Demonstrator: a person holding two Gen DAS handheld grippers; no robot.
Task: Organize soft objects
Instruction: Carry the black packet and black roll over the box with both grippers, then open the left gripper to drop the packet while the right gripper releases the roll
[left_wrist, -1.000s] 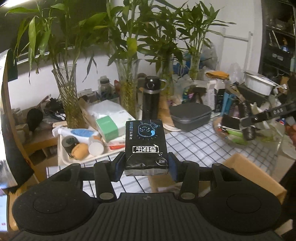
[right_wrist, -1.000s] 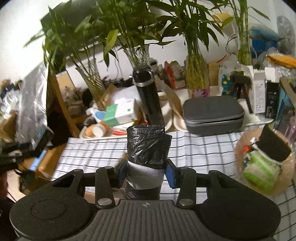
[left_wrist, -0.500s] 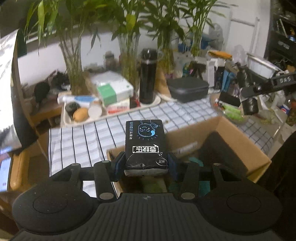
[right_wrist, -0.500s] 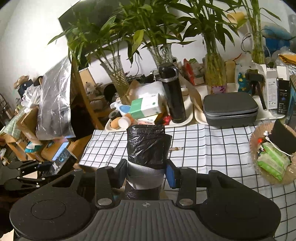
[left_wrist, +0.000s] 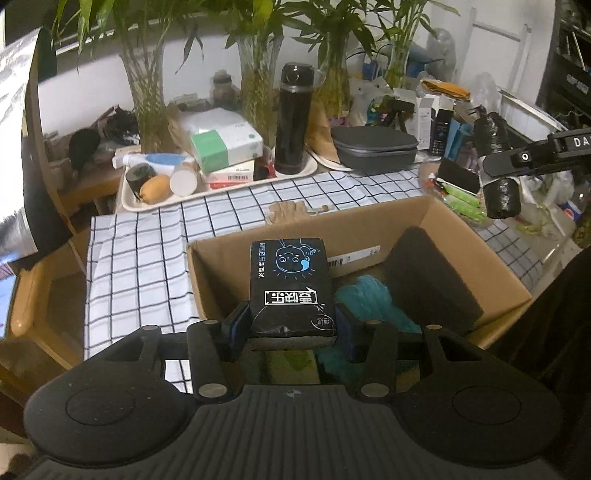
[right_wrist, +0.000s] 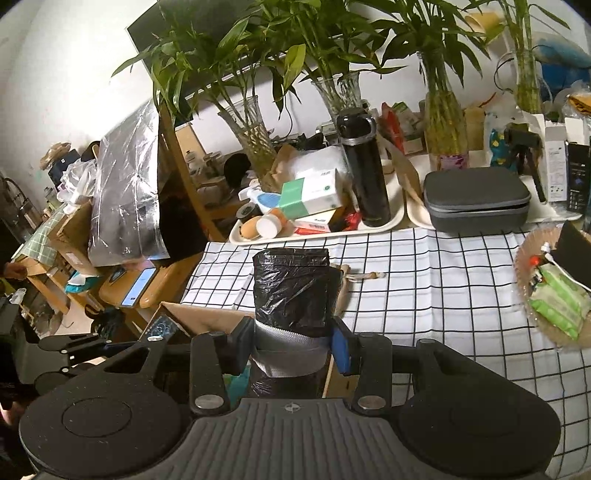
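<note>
My left gripper (left_wrist: 291, 328) is shut on a black tissue pack (left_wrist: 291, 284) with a blue cartoon face, held over the open cardboard box (left_wrist: 491, 258). Inside the box lie a teal fluffy thing (left_wrist: 369, 299) and a black foam piece (left_wrist: 432, 269). My right gripper (right_wrist: 291, 339) is shut on a roll of black bin bags (right_wrist: 293, 291) with a grey band, above the box's near corner (right_wrist: 199, 317). That same roll (left_wrist: 498, 162) and the right gripper's fingers (left_wrist: 517, 158) show at the right of the left wrist view, and the left gripper (right_wrist: 92, 347) shows low left in the right wrist view.
A checked cloth (right_wrist: 424, 280) covers the table. Behind it stand a tray (left_wrist: 221, 184) with tissue boxes and a black flask (left_wrist: 293, 118), a grey zip case (left_wrist: 375, 147), vases of bamboo (left_wrist: 255, 92), and a woven basket (right_wrist: 546, 288) of packets. A small beige pouch (left_wrist: 291, 212) lies beyond the box.
Both views have tilted down and drawn back from the shelf clutter. The cardboard box has come into view under the left gripper. Both grips are unchanged.
</note>
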